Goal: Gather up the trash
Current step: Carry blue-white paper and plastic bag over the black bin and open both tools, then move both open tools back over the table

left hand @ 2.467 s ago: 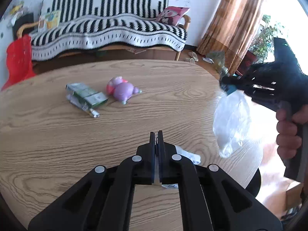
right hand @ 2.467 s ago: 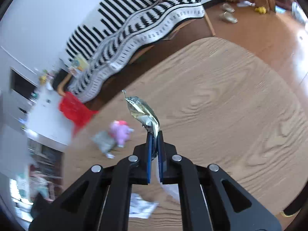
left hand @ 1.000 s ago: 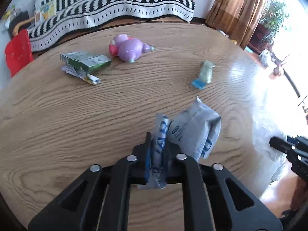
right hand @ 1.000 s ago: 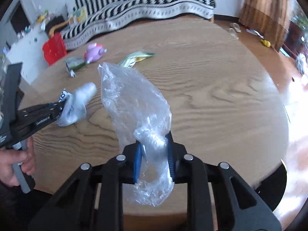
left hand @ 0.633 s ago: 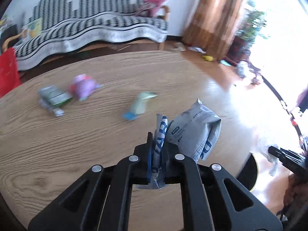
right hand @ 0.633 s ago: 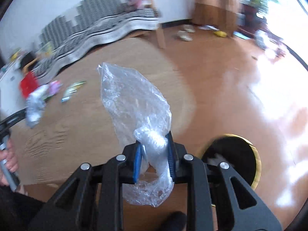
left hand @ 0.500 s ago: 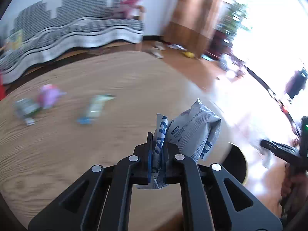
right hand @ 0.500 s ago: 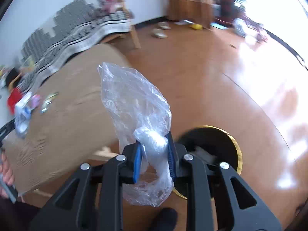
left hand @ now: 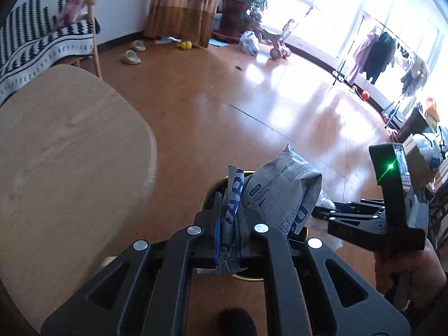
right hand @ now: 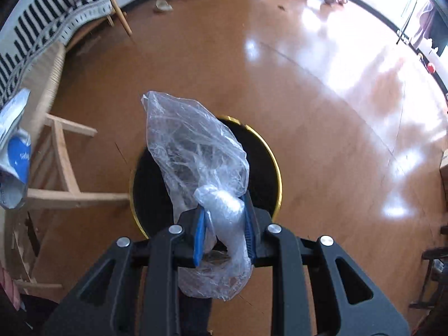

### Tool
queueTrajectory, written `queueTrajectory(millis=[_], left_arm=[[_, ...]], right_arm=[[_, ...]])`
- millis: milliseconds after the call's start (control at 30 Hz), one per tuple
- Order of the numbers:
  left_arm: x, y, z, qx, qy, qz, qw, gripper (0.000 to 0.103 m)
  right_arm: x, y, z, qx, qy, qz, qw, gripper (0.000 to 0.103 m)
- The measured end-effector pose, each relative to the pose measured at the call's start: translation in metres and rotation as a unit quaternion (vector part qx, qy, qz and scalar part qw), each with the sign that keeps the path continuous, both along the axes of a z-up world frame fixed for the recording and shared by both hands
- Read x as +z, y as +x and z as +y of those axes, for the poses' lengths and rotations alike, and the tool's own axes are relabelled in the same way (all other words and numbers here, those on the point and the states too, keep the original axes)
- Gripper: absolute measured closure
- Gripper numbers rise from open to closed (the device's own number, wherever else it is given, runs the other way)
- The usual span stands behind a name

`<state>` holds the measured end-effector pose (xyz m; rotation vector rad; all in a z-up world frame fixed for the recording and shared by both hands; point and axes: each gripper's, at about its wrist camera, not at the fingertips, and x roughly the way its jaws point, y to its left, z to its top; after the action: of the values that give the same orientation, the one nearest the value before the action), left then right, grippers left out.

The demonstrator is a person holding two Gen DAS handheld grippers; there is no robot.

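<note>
1. Floor (right hand: pixel 196 64): glossy brown boards fill most of both views, with bright window glare on the far side.
2. Table (left hand: pixel 61 151): the light wooden top occupies the left of the left wrist view; its wooden legs (right hand: pixel 61 156) appear at the left of the right wrist view.
3. Trash bin (right hand: pixel 273 165): round, black inside, with a gold rim, standing on the floor beside the table.
4. Right gripper (right hand: pixel 224 232): points steeply down over the bin. Its jaws are clamped on the bunched neck of a clear plastic bag (right hand: pixel 193 151); the rest of the bag billows past the fingertips, in front of the bin opening.
5. Left gripper (left hand: pixel 231 218): its jaws are pressed together on the flattened end of a grey-white wrapper (left hand: pixel 280 193) with blue print. The wrapper's puffed body sticks out to the right, in front of the bin's rim (left hand: pixel 246 277).
6. The right gripper (left hand: pixel 322 212) is also seen at the right edge of the left wrist view, held by a hand (left hand: pixel 403 271).
</note>
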<state>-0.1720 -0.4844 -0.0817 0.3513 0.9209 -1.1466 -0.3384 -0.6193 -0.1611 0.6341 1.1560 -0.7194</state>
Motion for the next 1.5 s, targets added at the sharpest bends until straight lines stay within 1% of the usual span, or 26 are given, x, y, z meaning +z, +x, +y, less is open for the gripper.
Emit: queueTrajectory(millis=[167,233,367,400,433,467,533,567,733,833,933,1033,1067,1100,1133,1167,1200,1233,1333,1433,1500], left_arm=[[-0.018,-0.006,-0.024,-0.012,0.011,0.003,0.9999,0.097],[-0.023,-0.007,-0.032,-0.012,0.017,0.006,0.9998,0.097],[-0.030,0.002,-0.035,-0.010,0.021,0.009,0.9997,0.097],[-0.032,0.004,-0.037,-0.007,0.023,0.010,0.9997,0.097],[-0.032,0.007,-0.038,-0.005,0.024,0.010,0.9996,0.097],[-0.034,0.003,-0.037,-0.002,0.025,0.011,0.9996,0.097],[-0.036,0.001,-0.038,0.003,0.028,0.014,0.9995,0.097],[-0.037,0.002,-0.038,0.004,0.030,0.015,0.9994,0.097],[-0.041,-0.001,-0.040,0.006,0.035,0.017,0.9992,0.097],[-0.043,-0.002,-0.043,0.000,0.040,0.018,0.9991,0.097],[-0.049,-0.005,-0.047,-0.013,0.045,0.023,0.9986,0.096],[-0.054,-0.011,-0.052,-0.032,0.047,0.031,0.9979,0.096],[-0.055,-0.015,-0.055,-0.042,0.047,0.030,0.9976,0.094],[-0.056,-0.017,-0.056,-0.046,0.047,0.026,0.9975,0.089],[-0.055,-0.019,-0.058,-0.050,0.045,0.024,0.9974,0.069],[-0.053,-0.019,-0.059,-0.050,0.040,0.023,0.9976,0.041],[-0.050,-0.017,-0.057,-0.043,0.031,0.021,0.9984,0.032],[-0.047,-0.016,-0.055,-0.037,0.023,0.018,0.9989,0.027],[-0.038,-0.011,-0.049,-0.037,0.014,0.023,0.9989,0.026],[-0.025,-0.005,-0.035,-0.031,0.007,0.030,0.9990,0.017],[-0.009,0.004,-0.019,-0.024,0.002,0.029,0.9993,0.015]], right_arm=[[-0.021,-0.009,-0.010,-0.009,0.031,0.008,0.999,0.079],[-0.023,-0.007,-0.012,-0.009,0.033,0.011,0.999,0.078],[-0.023,-0.007,-0.013,-0.008,0.037,0.010,0.999,0.078],[-0.024,0.000,-0.011,-0.007,0.036,0.010,0.999,0.076],[-0.024,0.001,-0.013,-0.007,0.034,0.009,0.999,0.070],[-0.022,0.001,-0.015,-0.007,0.032,0.007,0.999,0.065],[-0.018,0.000,-0.013,-0.010,0.023,0.000,1.000,0.040],[-0.015,-0.001,-0.014,-0.010,0.020,-0.005,1.000,0.036],[-0.007,-0.005,-0.012,-0.022,0.022,-0.021,0.999,0.035],[0.003,-0.012,-0.015,-0.042,0.017,-0.033,0.998,0.034],[0.011,-0.019,-0.020,-0.060,0.018,-0.047,0.997,0.033],[0.022,-0.026,-0.023,-0.082,0.006,-0.060,0.995,0.031],[0.026,-0.028,-0.024,-0.089,0.001,-0.065,0.994,0.031],[0.032,-0.030,-0.026,-0.099,-0.006,-0.072,0.992,0.029],[0.036,-0.032,-0.027,-0.105,-0.011,-0.078,0.991,0.027],[0.042,-0.034,-0.026,-0.112,-0.016,-0.085,0.990,0.026],[0.048,-0.036,-0.027,-0.118,-0.019,-0.094,0.988,0.025],[0.052,-0.037,-0.026,-0.123,-0.021,-0.102,0.987,0.025],[0.066,-0.031,-0.022,-0.122,-0.027,-0.120,0.985,0.024],[0.077,-0.013,-0.011,-0.100,-0.035,-0.123,0.987,0.024],[0.084,0.004,0.000,-0.079,-0.044,-0.124,0.988,0.023]])
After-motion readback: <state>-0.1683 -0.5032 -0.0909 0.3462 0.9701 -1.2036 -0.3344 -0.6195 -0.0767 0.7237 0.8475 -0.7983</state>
